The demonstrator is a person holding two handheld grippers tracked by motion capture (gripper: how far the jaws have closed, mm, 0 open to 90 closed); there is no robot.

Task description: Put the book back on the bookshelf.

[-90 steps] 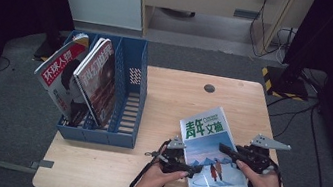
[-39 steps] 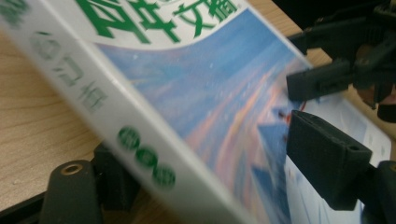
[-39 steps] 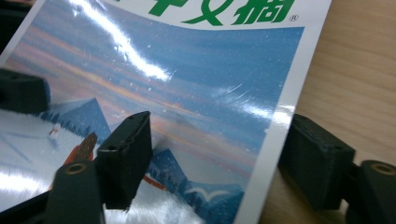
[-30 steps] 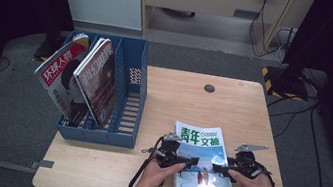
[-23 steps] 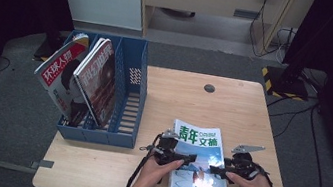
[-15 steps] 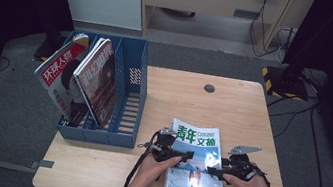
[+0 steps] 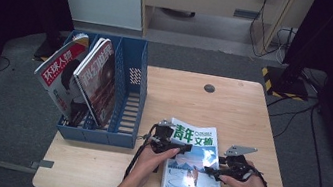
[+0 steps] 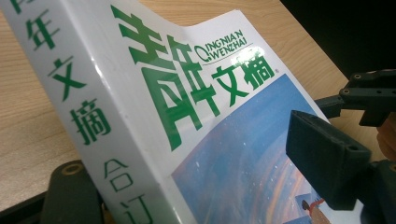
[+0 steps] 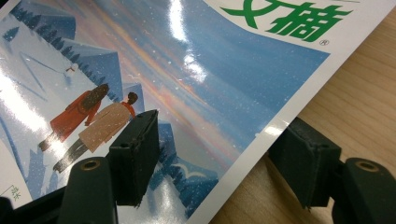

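The magazine is lying near the front of the wooden table, its spine side lifting. The left gripper is pinching it at the spine edge, one jaw above the cover and one below. The right gripper is clasping the opposite long edge likewise. Bare tabletop is lying behind the magazine; the blue file rack is standing just left.

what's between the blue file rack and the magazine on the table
In the high view, the left claw and the hand holding it sit between the blue file rack and the magazine, above the bare wooden table.
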